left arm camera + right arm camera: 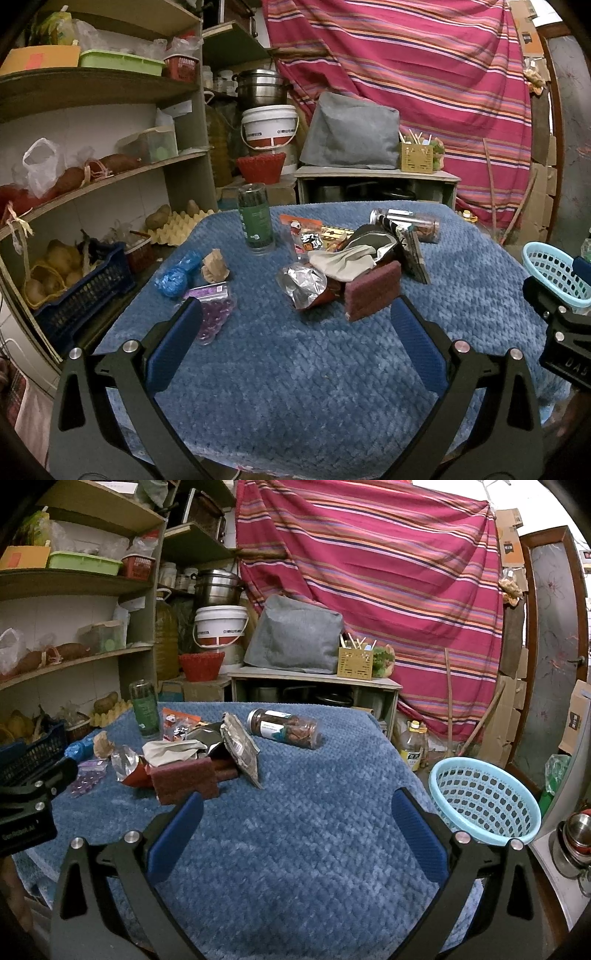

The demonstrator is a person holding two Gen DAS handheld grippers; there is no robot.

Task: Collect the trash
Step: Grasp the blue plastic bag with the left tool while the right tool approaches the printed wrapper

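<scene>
Left wrist view: left gripper (295, 321) gapes wide and empty before the wrapper pile (343, 266); right gripper (297, 806) likewise, beside the basket (484, 801).

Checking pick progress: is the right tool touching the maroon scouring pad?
Apart. The right wrist view shows the open right tool short of the maroon scouring pad.
</scene>
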